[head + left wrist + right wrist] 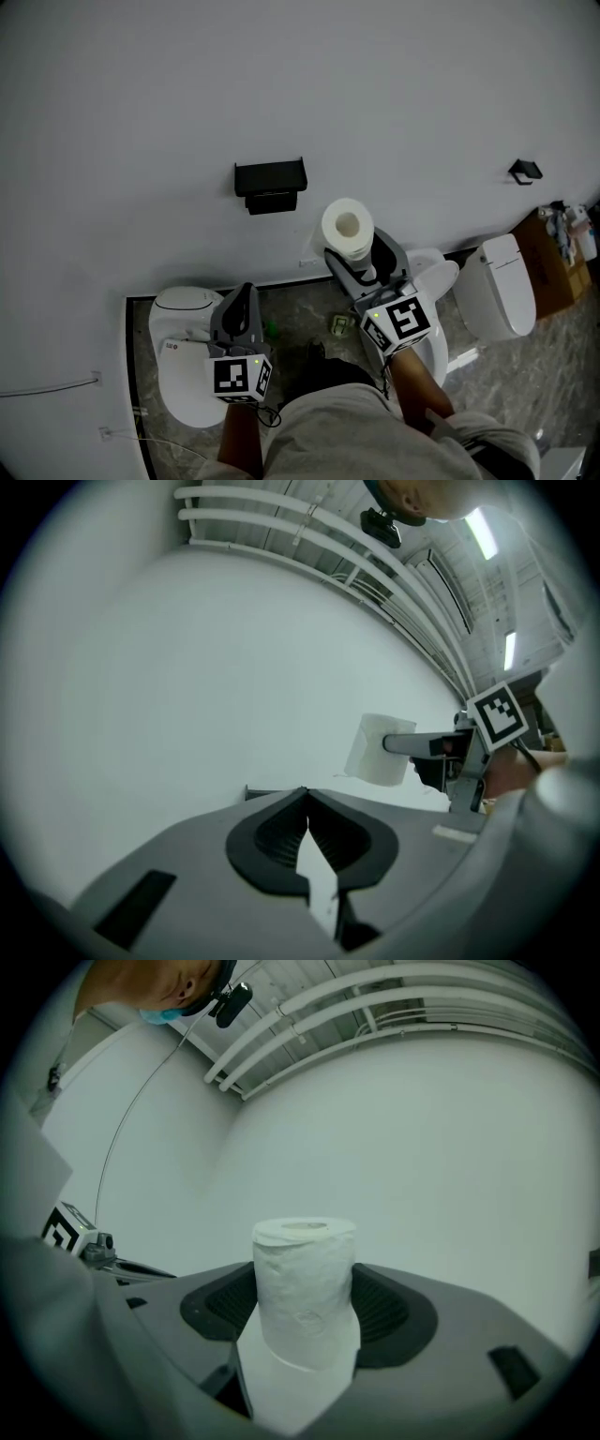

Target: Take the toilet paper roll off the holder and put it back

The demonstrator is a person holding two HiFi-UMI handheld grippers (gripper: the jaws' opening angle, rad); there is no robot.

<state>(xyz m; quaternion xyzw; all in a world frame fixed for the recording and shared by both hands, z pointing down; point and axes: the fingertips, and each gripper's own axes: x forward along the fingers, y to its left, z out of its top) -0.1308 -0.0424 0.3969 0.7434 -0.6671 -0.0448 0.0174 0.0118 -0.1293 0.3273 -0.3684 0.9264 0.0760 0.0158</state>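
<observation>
The white toilet paper roll stands upright between the jaws of my right gripper, which is shut on it, to the right of and below the holder. The black holder on the white wall has nothing on it. In the right gripper view the roll fills the gap between the ribbed pads. My left gripper hangs lower left, over a toilet, jaws shut and holding nothing. The left gripper view shows its closed tips, with the roll and the right gripper beyond.
A white toilet sits below the left gripper. Another toilet is under the right gripper and a third stands further right. A cardboard box is at the right edge. A small black hook hangs on the wall.
</observation>
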